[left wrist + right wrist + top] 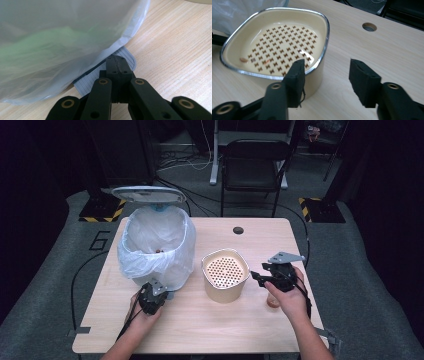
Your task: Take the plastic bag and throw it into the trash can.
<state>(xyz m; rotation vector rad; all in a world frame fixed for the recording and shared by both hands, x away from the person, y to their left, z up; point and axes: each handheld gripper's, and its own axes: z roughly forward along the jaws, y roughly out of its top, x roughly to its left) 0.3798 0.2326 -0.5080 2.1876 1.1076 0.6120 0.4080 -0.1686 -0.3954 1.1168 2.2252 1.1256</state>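
High view: the left gripper (156, 292), fingers closed, presses the pedal (105, 72) of the lined bin (156, 247) near the tabletop's left edge, lid up. Right gripper (325, 80), fingers apart and empty, hovers beside the cream strainer pot (275, 45); scraps remain inside, so emptying looks unfinished.

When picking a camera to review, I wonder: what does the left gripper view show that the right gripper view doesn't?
Left gripper view: the shut left hand-held gripper, tip on a grey ribbed pedal. Right gripper view: the open, empty right hand-held gripper, a perforated cream insert, a round hole. Both: the wooden table and the plastic bin liner.
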